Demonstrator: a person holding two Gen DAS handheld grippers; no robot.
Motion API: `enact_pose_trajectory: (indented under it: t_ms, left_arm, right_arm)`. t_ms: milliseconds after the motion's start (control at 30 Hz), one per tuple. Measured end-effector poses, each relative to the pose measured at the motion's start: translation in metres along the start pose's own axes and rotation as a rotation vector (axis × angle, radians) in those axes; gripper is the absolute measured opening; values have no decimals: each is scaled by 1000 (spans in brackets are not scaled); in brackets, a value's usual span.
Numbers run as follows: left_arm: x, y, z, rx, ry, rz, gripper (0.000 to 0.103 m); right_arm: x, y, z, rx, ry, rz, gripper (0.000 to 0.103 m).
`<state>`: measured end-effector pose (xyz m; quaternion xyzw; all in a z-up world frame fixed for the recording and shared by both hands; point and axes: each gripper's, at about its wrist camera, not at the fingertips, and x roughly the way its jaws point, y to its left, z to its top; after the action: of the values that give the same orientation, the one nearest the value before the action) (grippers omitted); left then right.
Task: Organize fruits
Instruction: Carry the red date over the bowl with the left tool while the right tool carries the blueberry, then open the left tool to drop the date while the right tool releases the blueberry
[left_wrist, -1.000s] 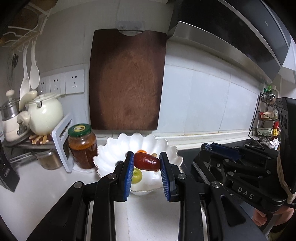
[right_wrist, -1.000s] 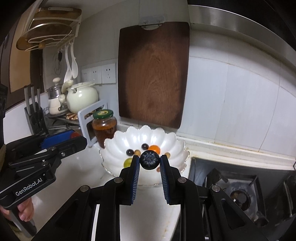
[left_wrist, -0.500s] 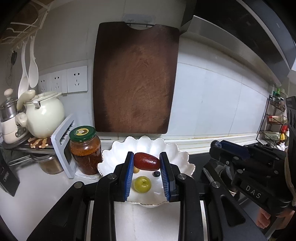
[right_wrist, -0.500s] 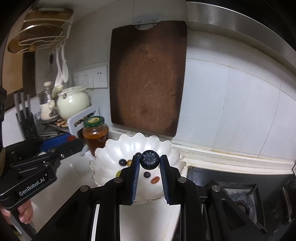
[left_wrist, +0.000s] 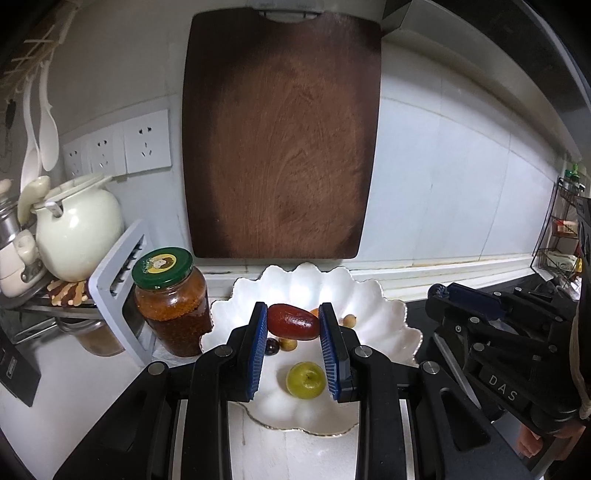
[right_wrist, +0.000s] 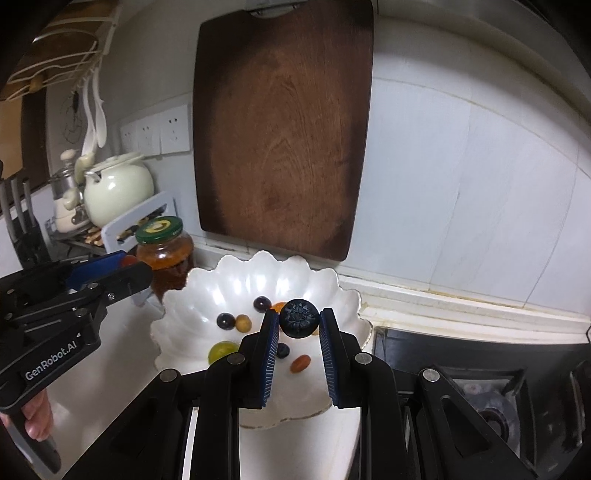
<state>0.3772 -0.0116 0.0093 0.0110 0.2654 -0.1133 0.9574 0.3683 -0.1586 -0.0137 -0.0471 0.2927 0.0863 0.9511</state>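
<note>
Large dark brown wooden cutting board (left_wrist: 280, 136): visible grain, matt, worn paler at centre. White scalloped ceramic bowl (right_wrist: 207, 295): glossy glaze, bright reflections. Glass jar with green metal lid (left_wrist: 171, 299): clear, shiny wall; printed lid smooth. Cream ceramic pot (left_wrist: 75, 229): glazed, soft sheen. White wall tiles (left_wrist: 461, 192): smooth, semi-gloss. Left gripper (left_wrist: 293, 325): black matt plastic body, blue ribbed rubbery pads, pressed on a glossy red-brown oval fruit (left_wrist: 293, 320). Right gripper (right_wrist: 298, 325): same finish, pads on a matt dark blue berry (right_wrist: 298, 323) with rough crown. Round green fruit (left_wrist: 306, 379): smooth, waxy.
</note>
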Motion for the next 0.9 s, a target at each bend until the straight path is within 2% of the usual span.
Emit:
enact_pose_trajectory:
  t_ms: [367, 900]
  left_arm:
    - [45, 4, 5, 14, 96, 4, 28]
    - [103, 5, 0, 22, 263, 29, 28]
  right_arm:
    - [42, -7, 9, -3, 76, -21, 24]
    - [91, -14, 1, 1, 196, -48, 24]
